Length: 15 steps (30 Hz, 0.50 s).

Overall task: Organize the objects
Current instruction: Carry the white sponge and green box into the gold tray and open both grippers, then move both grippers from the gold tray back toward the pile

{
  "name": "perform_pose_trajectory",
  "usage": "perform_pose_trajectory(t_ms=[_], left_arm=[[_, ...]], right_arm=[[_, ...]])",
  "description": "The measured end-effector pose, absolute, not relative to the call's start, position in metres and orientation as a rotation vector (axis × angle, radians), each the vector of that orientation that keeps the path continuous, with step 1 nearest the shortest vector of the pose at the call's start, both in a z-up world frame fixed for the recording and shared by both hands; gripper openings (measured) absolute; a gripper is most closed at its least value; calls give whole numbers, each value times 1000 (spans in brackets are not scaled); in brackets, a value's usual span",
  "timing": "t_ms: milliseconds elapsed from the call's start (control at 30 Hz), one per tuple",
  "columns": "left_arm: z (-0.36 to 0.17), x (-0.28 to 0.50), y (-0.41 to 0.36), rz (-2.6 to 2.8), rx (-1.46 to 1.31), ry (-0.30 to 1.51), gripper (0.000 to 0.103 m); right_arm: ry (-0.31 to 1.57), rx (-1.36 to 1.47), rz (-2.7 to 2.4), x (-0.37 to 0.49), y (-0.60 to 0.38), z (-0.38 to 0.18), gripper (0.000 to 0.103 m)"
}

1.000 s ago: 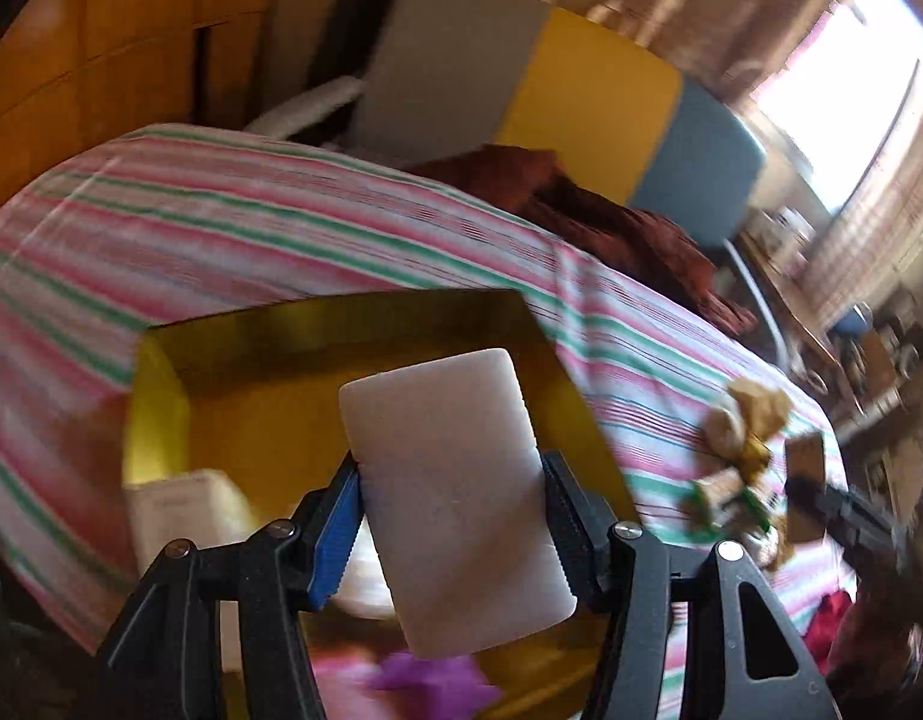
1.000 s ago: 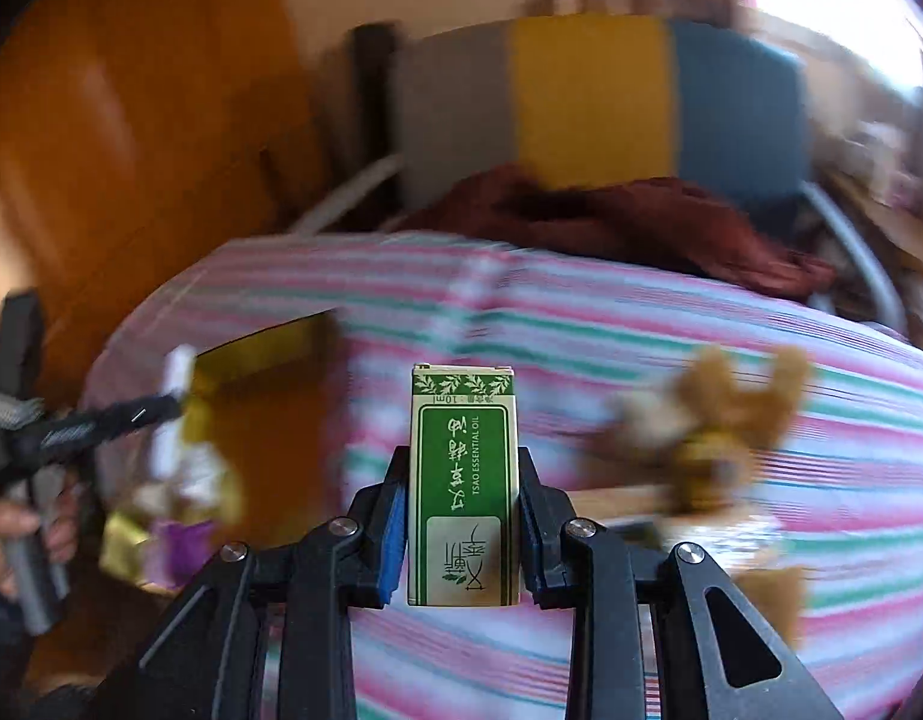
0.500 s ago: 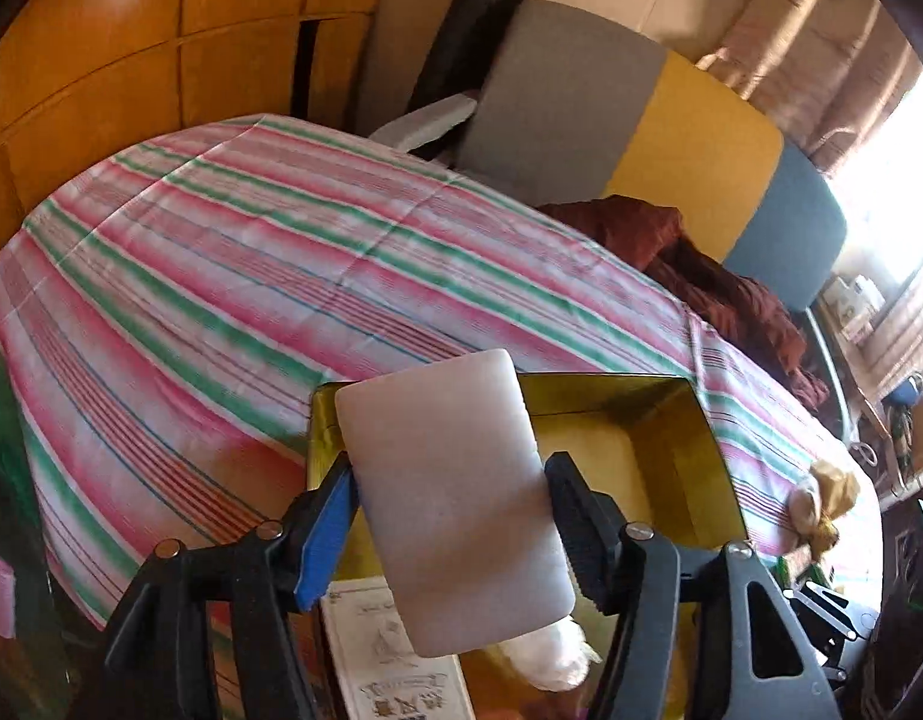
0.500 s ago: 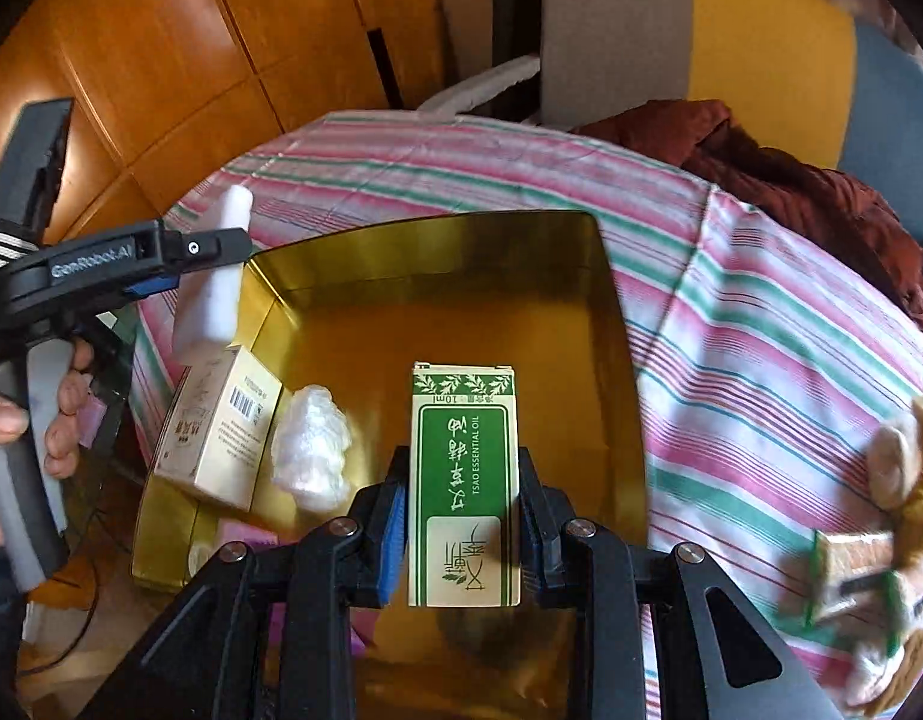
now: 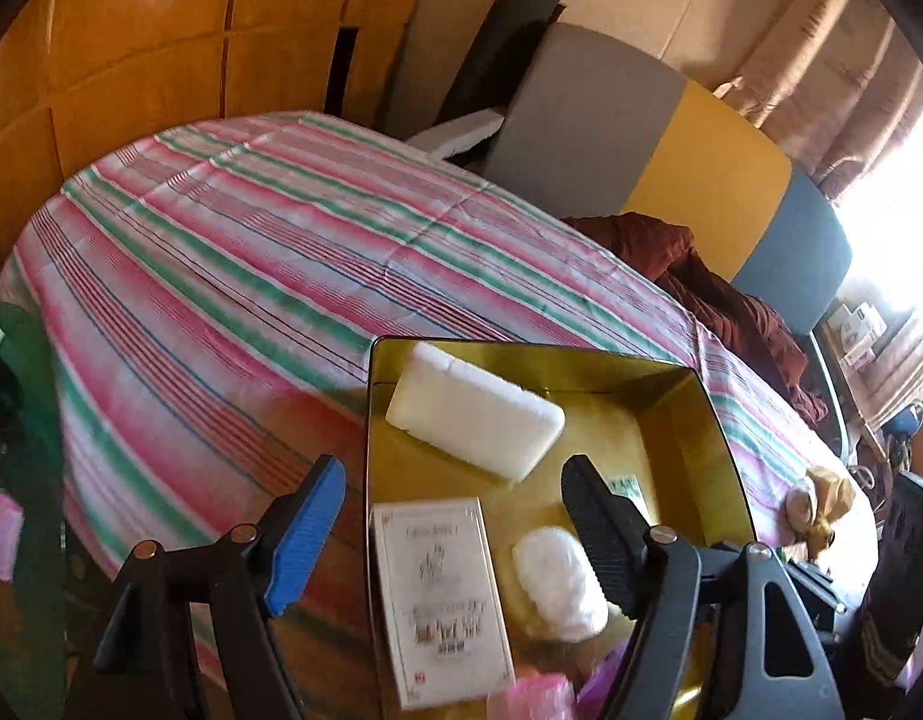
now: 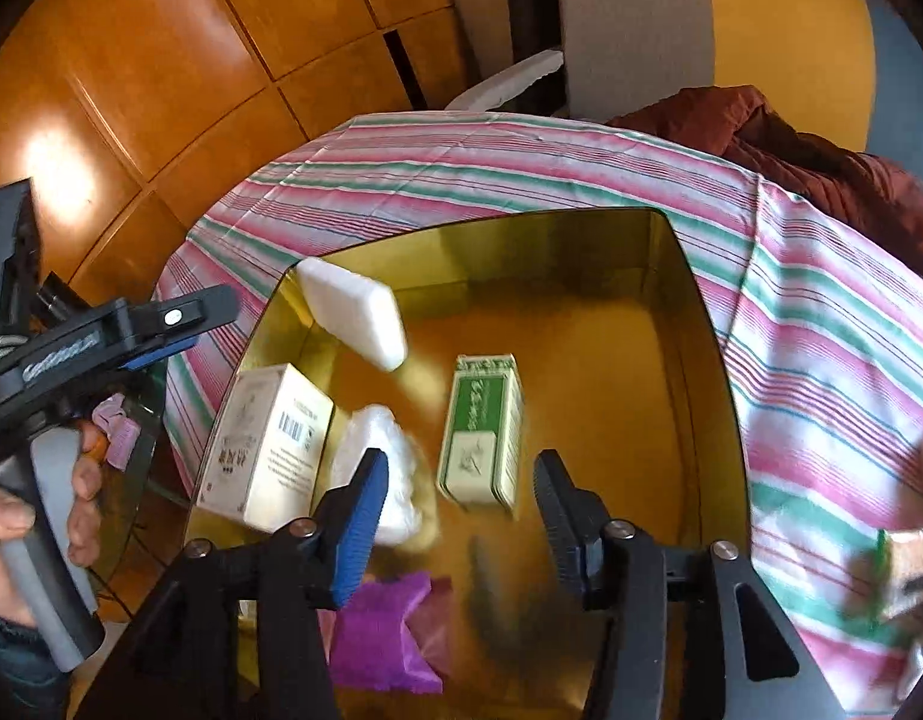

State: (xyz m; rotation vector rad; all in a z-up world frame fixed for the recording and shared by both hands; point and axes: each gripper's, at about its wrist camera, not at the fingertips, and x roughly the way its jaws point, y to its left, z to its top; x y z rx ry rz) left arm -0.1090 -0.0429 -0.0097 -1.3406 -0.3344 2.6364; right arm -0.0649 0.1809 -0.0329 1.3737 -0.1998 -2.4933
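Two items just let go: one white bar [image 5: 474, 417] tilted near the gold tin's [image 5: 725, 438] far left corner, long axis running left to right across it; one green box [image 6: 480, 429] mid-tin, long axis toward the far wall, blurred. Also inside: one white carton [image 6: 263, 441], one white wad [image 6: 380, 468], one purple packet [image 6: 383, 636]. Left gripper [image 5: 452, 531] jaws opening wide, holding nothing. Right gripper [image 6: 461, 516] jaws opening, clear of the box. Striped cloth [image 5: 221, 276] underneath.

A gold tin [image 6: 695, 324] sits on a cloth [image 5: 233, 252] striped pink, green and white. Inside lie a white block [image 6: 353, 312], a green-and-cream box [image 6: 482, 429], a white carton [image 6: 263, 438] and something purple [image 6: 383, 630], possibly a wrapper.
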Motion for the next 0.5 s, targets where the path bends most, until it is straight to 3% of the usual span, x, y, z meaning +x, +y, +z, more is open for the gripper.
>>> perform_pose_trajectory(t_ms=[133,500], left_arm=[[-1,-83,-39,2684,-1282,-283,75],[15,-34,-11,2763,-1144,-61,75]], right_arm=[[-155,1328,-2543,-49,179,-22,65],[-82,1239,-2643,-13,180,-6,72]])
